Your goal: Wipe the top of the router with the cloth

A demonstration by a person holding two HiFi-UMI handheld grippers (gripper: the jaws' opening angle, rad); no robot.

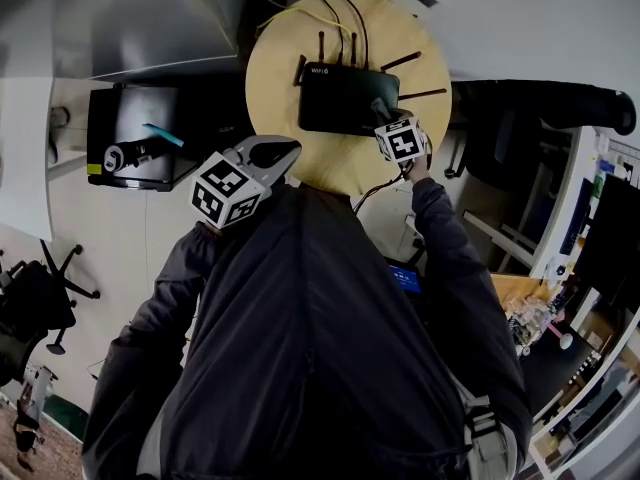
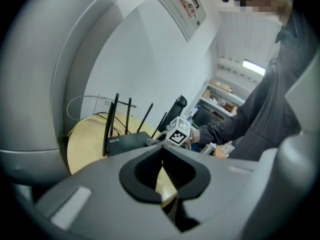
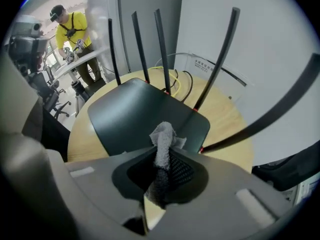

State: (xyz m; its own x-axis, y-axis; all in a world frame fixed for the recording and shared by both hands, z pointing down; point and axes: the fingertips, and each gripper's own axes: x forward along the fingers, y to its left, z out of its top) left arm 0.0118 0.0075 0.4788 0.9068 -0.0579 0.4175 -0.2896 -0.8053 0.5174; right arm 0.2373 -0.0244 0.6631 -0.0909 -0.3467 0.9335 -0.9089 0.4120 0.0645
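A black router [image 1: 347, 96] with several upright antennas lies on a round wooden table [image 1: 275, 63]. My right gripper [image 1: 384, 110] is over the router's front right corner, shut on a grey cloth [image 3: 162, 136]. In the right gripper view the cloth sticks up out of the jaws just above the router's dark top [image 3: 135, 111]. My left gripper [image 1: 289, 150] hangs at the table's front edge, left of the router, shut with nothing in it. In the left gripper view the router [image 2: 126, 141] and the right gripper's marker cube [image 2: 178, 132] lie beyond my left gripper [image 2: 161, 155].
Yellow and black cables [image 1: 325, 8] trail off the table's back edge. A black unit [image 1: 135, 138] with a blue pen stands left of the table. A dark chair [image 1: 545, 103] is at the right. A person in yellow [image 3: 70, 34] works far off.
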